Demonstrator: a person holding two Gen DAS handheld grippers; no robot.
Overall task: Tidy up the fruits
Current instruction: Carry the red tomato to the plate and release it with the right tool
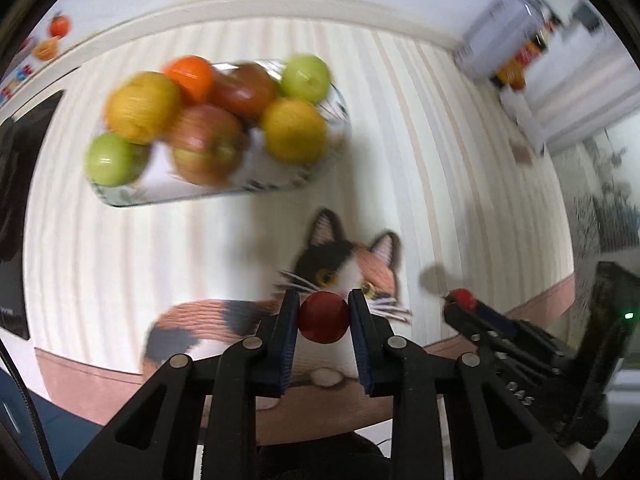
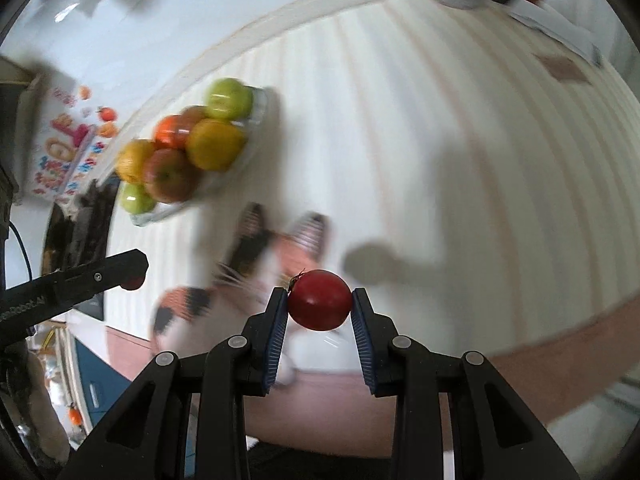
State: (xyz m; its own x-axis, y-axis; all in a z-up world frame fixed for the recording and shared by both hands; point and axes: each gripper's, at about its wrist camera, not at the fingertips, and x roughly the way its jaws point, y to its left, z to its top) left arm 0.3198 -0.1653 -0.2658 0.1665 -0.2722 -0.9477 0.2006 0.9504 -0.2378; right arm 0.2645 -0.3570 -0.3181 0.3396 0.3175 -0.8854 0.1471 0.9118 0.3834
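My left gripper (image 1: pixel 324 312) is shut on a small dark red round fruit (image 1: pixel 323 317), held above a striped cloth with a cat picture. My right gripper (image 2: pixel 320 304) is shut on a red tomato-like fruit (image 2: pixel 319 301) with a stem. The right gripper also shows at the right of the left wrist view (image 1: pixel 460 300). A glass tray (image 1: pixel 280 184) ahead and to the left holds several fruits: green apples (image 1: pixel 110 160), yellow oranges (image 1: pixel 294 130), red apples (image 1: pixel 206 144) and an orange one (image 1: pixel 190 76). The tray also shows in the right wrist view (image 2: pixel 256 120).
The striped cream cloth (image 1: pixel 440 160) covers the table, with a calico cat picture (image 1: pixel 340 268) near me. A box with bottles (image 1: pixel 512 48) stands at the far right. A dark object (image 1: pixel 16 200) lies at the left edge. Both views are motion blurred.
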